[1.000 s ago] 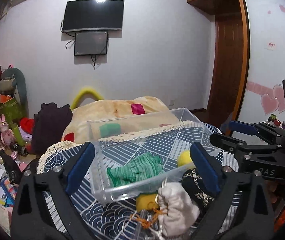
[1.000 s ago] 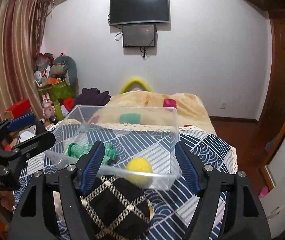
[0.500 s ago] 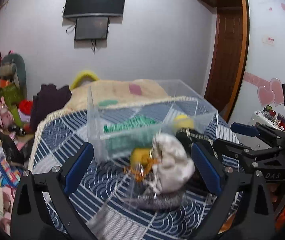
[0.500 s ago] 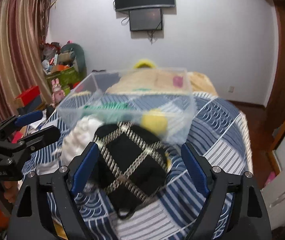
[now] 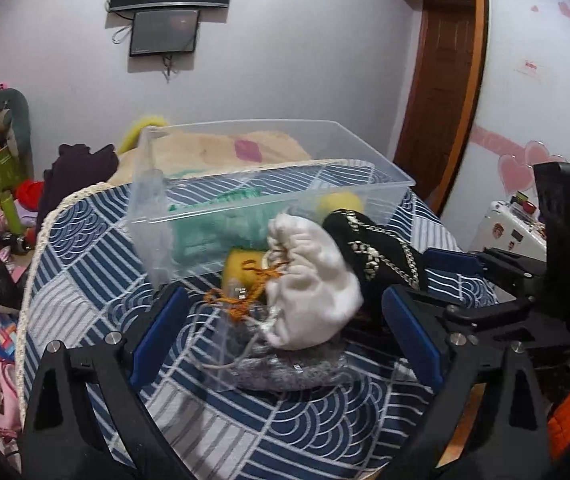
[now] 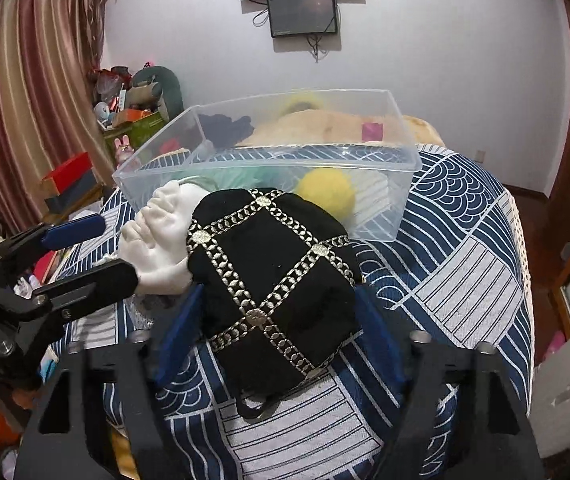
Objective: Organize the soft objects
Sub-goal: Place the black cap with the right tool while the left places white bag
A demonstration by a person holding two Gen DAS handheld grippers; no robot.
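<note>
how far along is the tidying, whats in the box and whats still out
Done: a green knit item and a yellow ball lie in the clear bin. In hand: nothing; the right gripper is open around the black pouch, the left gripper open around the white pouch. Left: both pouches, a grey one and a yellow piece.

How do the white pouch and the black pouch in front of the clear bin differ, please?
The white pouch is plain and puckered, with an orange cord at its mouth; the black pouch carries a gold lattice pattern. The white pouch sits between the left gripper's open fingers, the black between the right gripper's. Both lie outside the bin, touching.
</note>
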